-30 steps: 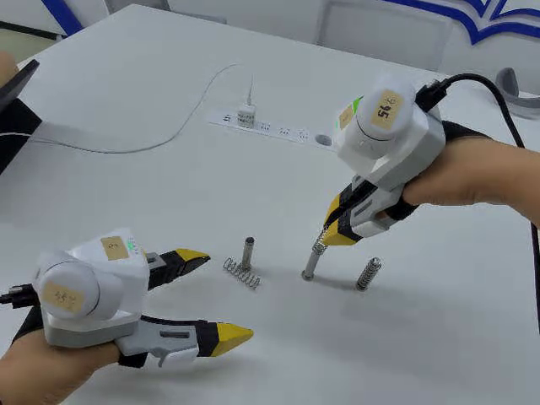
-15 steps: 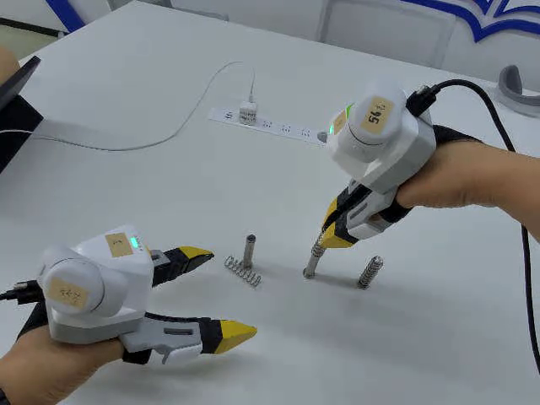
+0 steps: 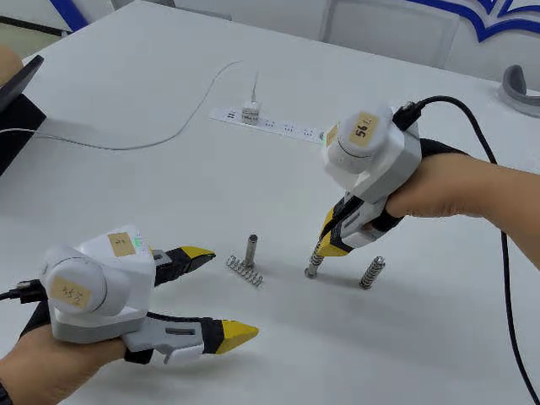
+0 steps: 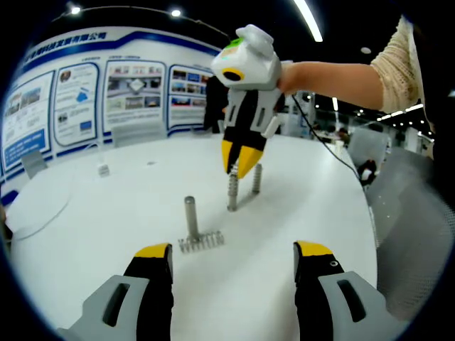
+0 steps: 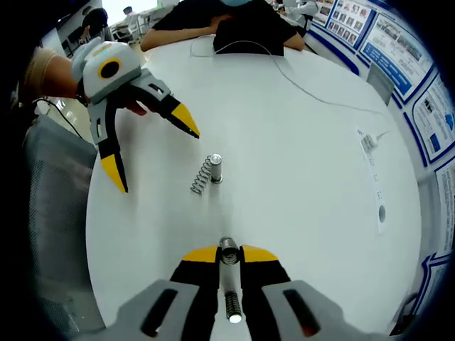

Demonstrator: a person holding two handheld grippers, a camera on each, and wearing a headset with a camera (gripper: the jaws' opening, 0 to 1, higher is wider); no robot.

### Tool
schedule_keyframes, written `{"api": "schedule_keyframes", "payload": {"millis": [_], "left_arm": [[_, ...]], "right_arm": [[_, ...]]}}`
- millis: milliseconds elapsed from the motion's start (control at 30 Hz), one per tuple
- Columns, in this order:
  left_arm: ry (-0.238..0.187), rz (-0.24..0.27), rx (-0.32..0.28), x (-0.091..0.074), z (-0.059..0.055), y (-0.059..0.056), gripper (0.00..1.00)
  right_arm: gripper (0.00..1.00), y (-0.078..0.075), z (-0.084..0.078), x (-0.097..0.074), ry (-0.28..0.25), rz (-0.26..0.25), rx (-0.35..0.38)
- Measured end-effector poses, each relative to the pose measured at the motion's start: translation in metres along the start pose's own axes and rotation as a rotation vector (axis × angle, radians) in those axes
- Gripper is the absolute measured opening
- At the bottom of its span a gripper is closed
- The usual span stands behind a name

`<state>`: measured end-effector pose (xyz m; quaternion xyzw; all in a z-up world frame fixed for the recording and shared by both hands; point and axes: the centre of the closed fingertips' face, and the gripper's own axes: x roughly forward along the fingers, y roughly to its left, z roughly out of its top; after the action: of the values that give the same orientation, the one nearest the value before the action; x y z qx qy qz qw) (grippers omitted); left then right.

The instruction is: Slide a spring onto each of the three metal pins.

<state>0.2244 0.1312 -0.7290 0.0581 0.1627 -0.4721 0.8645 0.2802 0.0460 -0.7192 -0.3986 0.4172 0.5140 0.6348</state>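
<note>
Spring (image 3: 317, 253) tops middle pin (image 3: 311, 270), pinched by right hand-held gripper (image 3: 326, 247); left hand-held gripper (image 3: 229, 293) wide.

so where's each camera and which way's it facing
head view: on the person's head, looking down at the table; left hand and right hand show.
left gripper view: on the left gripper, facing the bare pin; its open jaws show.
right gripper view: on the right gripper, looking down at the spring it pinches; its jaws show.
Both gripper views share the loose spring.
</note>
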Motion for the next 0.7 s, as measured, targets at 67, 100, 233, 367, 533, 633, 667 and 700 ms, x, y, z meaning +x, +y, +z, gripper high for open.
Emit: {"api": "schedule_keyframes", "payload": {"millis": [67, 100, 233, 367, 533, 633, 667, 700], "left_arm": [[0.0, 0.001, -0.001, 0.0, 0.0, 0.0, 0.7], [0.0, 0.001, -0.001, 0.0, 0.0, 0.0, 0.7], [0.0, 0.0, -0.001, 0.0, 0.0, 0.0, 0.7], [-0.002, 0.0, -0.001, 0.001, 0.0, 0.0, 0.7], [-0.001, -0.002, -0.003, 0.002, 0.0, 0.0, 0.7], [-0.002, 0.0, -0.003, 0.001, 0.0, 0.0, 0.7], [-0.002, 0.0, -0.003, 0.001, 0.0, 0.0, 0.7], [-0.002, 0.0, -0.002, 0.001, 0.0, 0.0, 0.7]], "right_arm": [[0.12, 0.001, -0.001, 0.002, 0.001, 0.003, 0.006], [0.12, 0.0, -0.001, 0.003, 0.0, 0.002, 0.01], [0.12, -0.002, -0.003, 0.007, -0.001, 0.003, 0.021], [0.12, -0.002, -0.005, 0.01, 0.004, -0.001, 0.024], [0.12, -0.002, -0.006, 0.013, 0.005, -0.001, 0.031], [0.12, -0.003, -0.008, 0.017, 0.009, -0.004, 0.033], [0.12, -0.003, -0.008, 0.017, 0.008, -0.004, 0.033], [0.12, -0.004, -0.008, 0.018, 0.008, -0.004, 0.035]]}}
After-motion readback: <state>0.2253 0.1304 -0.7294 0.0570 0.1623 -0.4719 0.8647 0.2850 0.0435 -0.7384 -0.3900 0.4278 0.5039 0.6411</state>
